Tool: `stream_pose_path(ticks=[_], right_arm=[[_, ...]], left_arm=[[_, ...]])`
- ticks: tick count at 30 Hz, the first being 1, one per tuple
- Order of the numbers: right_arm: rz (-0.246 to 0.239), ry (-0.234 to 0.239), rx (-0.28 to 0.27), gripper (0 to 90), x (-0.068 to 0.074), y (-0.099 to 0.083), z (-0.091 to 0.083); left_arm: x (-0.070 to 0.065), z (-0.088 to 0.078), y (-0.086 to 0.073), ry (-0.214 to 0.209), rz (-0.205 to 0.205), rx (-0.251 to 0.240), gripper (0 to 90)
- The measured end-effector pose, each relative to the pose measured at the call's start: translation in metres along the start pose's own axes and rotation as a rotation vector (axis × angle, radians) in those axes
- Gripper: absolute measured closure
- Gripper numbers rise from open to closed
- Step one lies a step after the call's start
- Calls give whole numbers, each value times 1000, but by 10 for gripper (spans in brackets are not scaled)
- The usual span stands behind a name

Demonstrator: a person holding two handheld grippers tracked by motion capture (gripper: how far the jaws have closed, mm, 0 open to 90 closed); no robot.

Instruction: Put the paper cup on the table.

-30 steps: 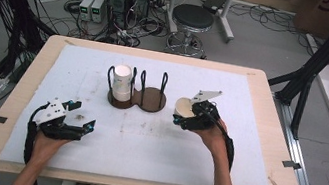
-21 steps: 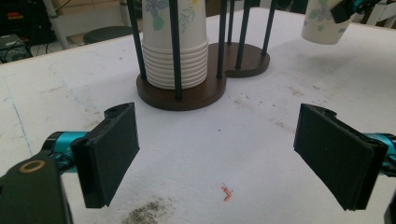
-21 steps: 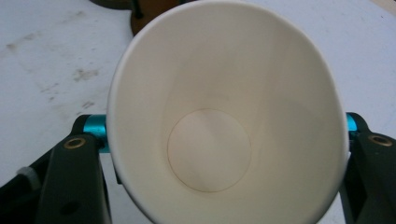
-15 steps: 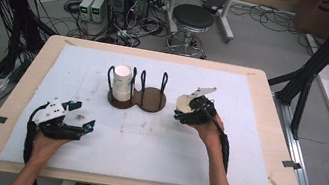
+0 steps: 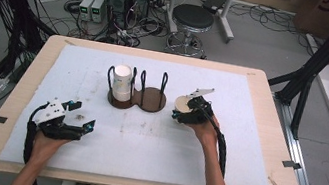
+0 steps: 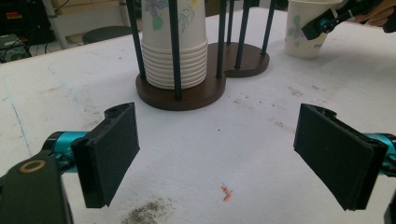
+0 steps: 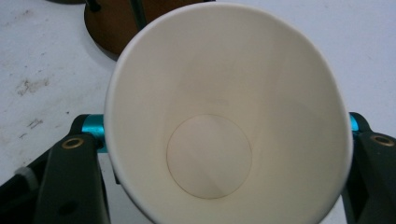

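A flower-printed paper cup [image 5: 181,102] stands upright on the white mat [image 5: 153,146], just right of the dark wooden cup holder [image 5: 151,101]. My right gripper [image 5: 184,112] grips it from the sides, and the cup's empty inside [image 7: 210,140] sits between the jaws. Those jaws have just been opening a little with the cup still between them. A stack of matching cups [image 5: 122,83] fills the holder's left bay [image 6: 173,46]; its right bay is empty. My left gripper [image 5: 81,114] rests at the mat's front left, open [image 6: 217,154], with nothing between its pads.
The holder's thin black posts [image 6: 243,28] rise beside the cup. A small orange scrap [image 6: 226,192] and grey smudges lie on the mat in front of the left gripper. The wooden table's edge [image 5: 270,115] frames the mat.
The right hand has come down and slightly toward the holder with the cup, which now sits at mat level. The left gripper has stayed where it was.
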State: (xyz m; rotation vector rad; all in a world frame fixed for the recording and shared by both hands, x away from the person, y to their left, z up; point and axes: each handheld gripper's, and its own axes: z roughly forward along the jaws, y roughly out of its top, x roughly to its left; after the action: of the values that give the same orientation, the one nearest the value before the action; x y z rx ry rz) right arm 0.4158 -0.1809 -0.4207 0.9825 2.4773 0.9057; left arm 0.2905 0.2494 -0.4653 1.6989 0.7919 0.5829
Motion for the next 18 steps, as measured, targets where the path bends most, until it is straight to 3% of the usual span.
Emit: stream_pose_path(ticks=[8,12,18], right_arm=[[8,-2,0,258,0,-2,0],[4,-8,53,172,0,-4,6],[29,-1,39,171,0,-7,4]], left_arm=[[0,0,0,0,3,2,140],[0,0,0,0,1,1,139],[0,1,0,-1,-1,4,139]])
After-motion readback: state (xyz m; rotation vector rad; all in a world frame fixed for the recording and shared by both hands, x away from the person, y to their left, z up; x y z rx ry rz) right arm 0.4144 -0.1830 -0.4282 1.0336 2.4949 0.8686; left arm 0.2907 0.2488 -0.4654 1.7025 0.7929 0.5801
